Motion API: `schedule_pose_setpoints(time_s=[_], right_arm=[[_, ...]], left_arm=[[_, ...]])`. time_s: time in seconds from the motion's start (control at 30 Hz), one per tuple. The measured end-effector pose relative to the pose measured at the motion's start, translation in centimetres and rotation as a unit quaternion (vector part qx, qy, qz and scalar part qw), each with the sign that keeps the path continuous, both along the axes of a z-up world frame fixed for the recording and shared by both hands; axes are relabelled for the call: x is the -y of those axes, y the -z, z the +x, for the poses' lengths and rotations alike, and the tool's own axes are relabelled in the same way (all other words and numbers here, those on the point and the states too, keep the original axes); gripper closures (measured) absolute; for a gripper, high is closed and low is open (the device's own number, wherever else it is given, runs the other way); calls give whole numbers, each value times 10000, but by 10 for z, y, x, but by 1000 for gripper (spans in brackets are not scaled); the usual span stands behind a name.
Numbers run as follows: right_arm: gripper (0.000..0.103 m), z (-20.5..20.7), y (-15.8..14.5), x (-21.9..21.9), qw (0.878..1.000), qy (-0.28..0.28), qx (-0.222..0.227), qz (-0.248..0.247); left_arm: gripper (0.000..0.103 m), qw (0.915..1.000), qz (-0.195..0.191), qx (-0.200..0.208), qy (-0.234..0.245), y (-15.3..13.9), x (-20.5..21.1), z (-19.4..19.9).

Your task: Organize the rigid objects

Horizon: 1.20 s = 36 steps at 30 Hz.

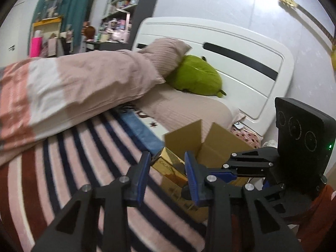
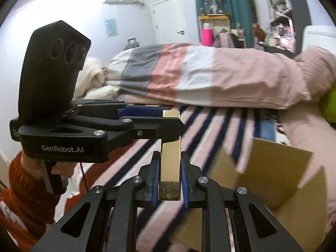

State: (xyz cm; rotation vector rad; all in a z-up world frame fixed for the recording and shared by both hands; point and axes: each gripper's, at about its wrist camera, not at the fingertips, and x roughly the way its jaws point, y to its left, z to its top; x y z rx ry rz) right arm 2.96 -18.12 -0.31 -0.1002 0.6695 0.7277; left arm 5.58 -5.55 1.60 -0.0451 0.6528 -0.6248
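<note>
A long gold box (image 2: 170,163) is held between the blue pads of my right gripper (image 2: 169,180), which is shut on its near end. The same gold box (image 1: 170,168) shows in the left wrist view, lying between my left gripper's open fingers. My left gripper (image 1: 168,174) stands around the box's far end; in the right wrist view the left gripper (image 2: 161,117) reaches in from the left with its fingers around the box's far end. An open cardboard box (image 2: 279,178) sits on the striped blanket to the right; it also shows in the left wrist view (image 1: 212,145).
A striped blanket (image 1: 84,168) covers the bed. A folded pink and white duvet (image 1: 73,88), a pink pillow (image 1: 166,56) and a green plush (image 1: 195,77) lie behind. The white headboard (image 1: 241,67) stands at the right. Shelves and a door are far behind.
</note>
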Motion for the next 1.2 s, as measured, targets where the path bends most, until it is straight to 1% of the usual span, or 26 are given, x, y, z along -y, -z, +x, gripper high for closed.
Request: schedule_pose_setpoints(time_s=[0.07, 0.23, 0.4, 0.47, 0.53, 0.57, 0.6, 0.67, 0.7, 0.83, 0.87, 0.97, 1.03, 1.13, 1.17, 1.2], right_arm=[[89, 5, 0, 20, 9998, 170, -15, -40], [89, 19, 8, 57, 9986, 467, -176, -191], [89, 33, 20, 82, 9960, 697, -390, -405], [89, 37, 24, 85, 9952, 736, -435, -478], [88, 40, 26, 88, 9944, 807, -468, -502], [83, 41, 27, 90, 9940, 827, -521, -491], [80, 42, 27, 91, 9938, 833, -573, -453], [69, 39, 26, 91, 9937, 861, -560, -453], [68, 39, 25, 91, 9936, 875, -528, -483], [57, 33, 20, 87, 9939, 869, -455, -507], [53, 31, 18, 84, 9940, 863, -419, -527], [45, 24, 11, 77, 9944, 839, -308, -565], [40, 20, 6, 70, 9948, 803, -234, -584], [27, 11, -2, 60, 9955, 743, -68, -583], [24, 8, -5, 57, 9957, 720, 4, -578], [23, 5, -7, 54, 9960, 696, 67, -565]], left_arm=[[72, 9998, 28, -61, 167, 1, 23, 11], [72, 9987, 102, -237, 440, 10, 62, 34], [72, 9970, 176, -435, 622, 25, 92, 53], [71, 9967, 282, -467, 605, 31, 100, 58], [54, 9969, 370, -451, 532, 34, 104, 61], [38, 9974, 372, -401, 464, 34, 102, 61], [28, 9980, 355, -347, 391, 33, 99, 61], [22, 9988, 291, -285, 276, 30, 92, 60], [18, 9991, 254, -268, 206, 27, 88, 58], [15, 9996, 160, -83, -207, 14, 63, 45], [14, 9994, 164, -27, -309, 11, 58, 41], [12, 9970, 262, 180, -711, 1, 38, 24], [12, 9940, 324, 267, -1009, -6, 24, 12], [10, 9883, 368, 319, -1446, -13, 0, -5], [0, 9843, 410, 319, -1689, -15, -9, -12], [1, 9796, 427, 348, -1934, -17, -17, -18]])
